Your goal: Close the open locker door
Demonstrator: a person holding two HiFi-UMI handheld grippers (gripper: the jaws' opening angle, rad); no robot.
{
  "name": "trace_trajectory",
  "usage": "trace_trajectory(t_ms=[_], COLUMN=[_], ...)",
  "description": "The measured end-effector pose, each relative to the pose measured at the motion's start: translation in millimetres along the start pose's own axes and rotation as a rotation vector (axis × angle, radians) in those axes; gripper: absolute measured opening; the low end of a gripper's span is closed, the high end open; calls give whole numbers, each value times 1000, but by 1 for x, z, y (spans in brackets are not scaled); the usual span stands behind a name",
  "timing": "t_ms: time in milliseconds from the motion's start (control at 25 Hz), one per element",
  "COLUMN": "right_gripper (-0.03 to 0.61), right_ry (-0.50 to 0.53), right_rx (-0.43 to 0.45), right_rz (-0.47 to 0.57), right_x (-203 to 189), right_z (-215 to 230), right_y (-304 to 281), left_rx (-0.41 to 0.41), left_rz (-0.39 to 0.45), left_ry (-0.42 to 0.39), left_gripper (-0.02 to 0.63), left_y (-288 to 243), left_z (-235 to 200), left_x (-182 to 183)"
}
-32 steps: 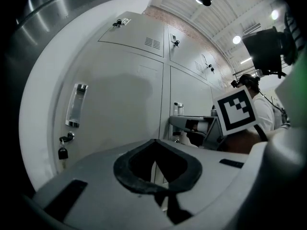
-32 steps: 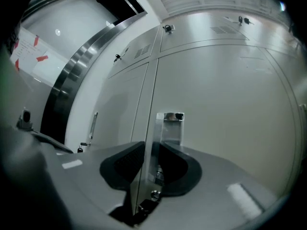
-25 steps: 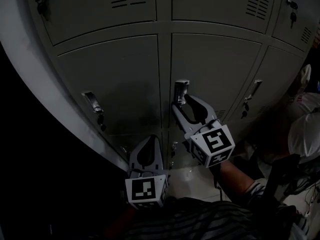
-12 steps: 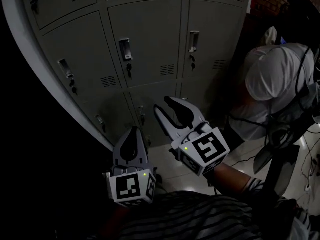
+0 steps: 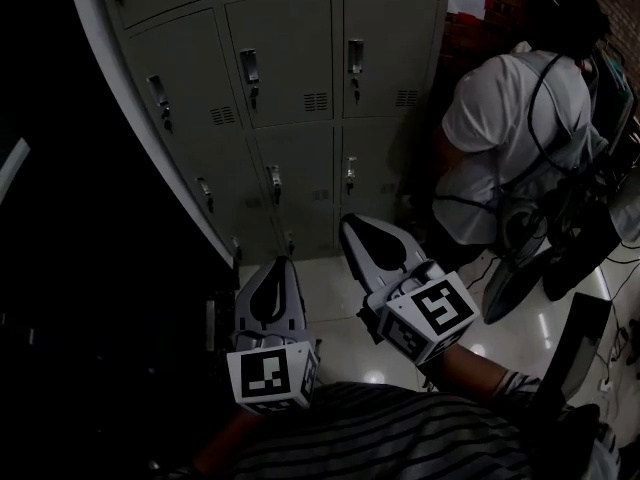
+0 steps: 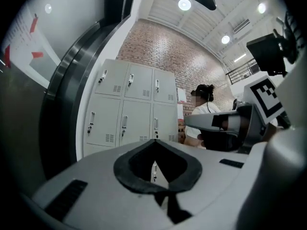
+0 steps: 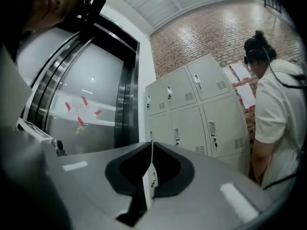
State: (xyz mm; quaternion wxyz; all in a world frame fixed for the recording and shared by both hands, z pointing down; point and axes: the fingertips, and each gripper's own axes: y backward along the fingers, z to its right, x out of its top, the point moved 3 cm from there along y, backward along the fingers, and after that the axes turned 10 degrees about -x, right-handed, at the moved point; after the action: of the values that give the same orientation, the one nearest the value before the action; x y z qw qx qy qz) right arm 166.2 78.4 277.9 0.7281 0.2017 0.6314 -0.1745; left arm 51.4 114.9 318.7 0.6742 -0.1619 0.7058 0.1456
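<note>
Both closed, empty: left hand-held gripper (image 5: 275, 264), right hand-held gripper (image 5: 351, 224). I'd guess locker door (image 5: 295, 43) thin stiff metal, swings light; push near latch (image 5: 249, 68).

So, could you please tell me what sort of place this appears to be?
Probably a locker area in a workshop or industrial hall: a bank of grey metal lockers stands against a bare brick wall, under high ceiling lights.

White-shirted person (image 5: 505, 108) stands beside brick wall (image 6: 169, 51)
</note>
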Motion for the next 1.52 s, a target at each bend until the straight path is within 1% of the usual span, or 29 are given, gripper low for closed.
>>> trace_trajectory(t_ms=[160, 320, 480, 640, 800, 1040, 1160, 1520], right_gripper=[0, 0, 0, 0, 0, 0, 0, 0], right_ry=[-42, -63, -92, -108, -98, -89, -74, -60], right_rx=[30, 44, 50, 61, 65, 47, 44, 50], right_rz=[-14, -57, -104, -116, -110, -132, -125, -124], right_x=[2, -5, -20, -28, -30, -37, -36, -37], right_z=[-23, -50, -81, -110, -133, -146, -151, -157], right_y=[33, 46, 44, 38, 31, 24, 21, 17], left_rx=[26, 10, -11, -28, -57, -82, -87, -92], left_rz=[32, 19, -18, -32, -49, -58, -46, -59], left_ry=[-20, -28, -20, -21, -14, -4, 1, 7], left_gripper=[3, 3, 3, 3, 3, 3, 3, 3], left_y=[31, 53, 70, 86, 95, 102, 104, 104], left_z=[9, 9, -1, -17, -27, -40, -43, -49], left_x=[11, 21, 19, 18, 13, 10, 11, 6])
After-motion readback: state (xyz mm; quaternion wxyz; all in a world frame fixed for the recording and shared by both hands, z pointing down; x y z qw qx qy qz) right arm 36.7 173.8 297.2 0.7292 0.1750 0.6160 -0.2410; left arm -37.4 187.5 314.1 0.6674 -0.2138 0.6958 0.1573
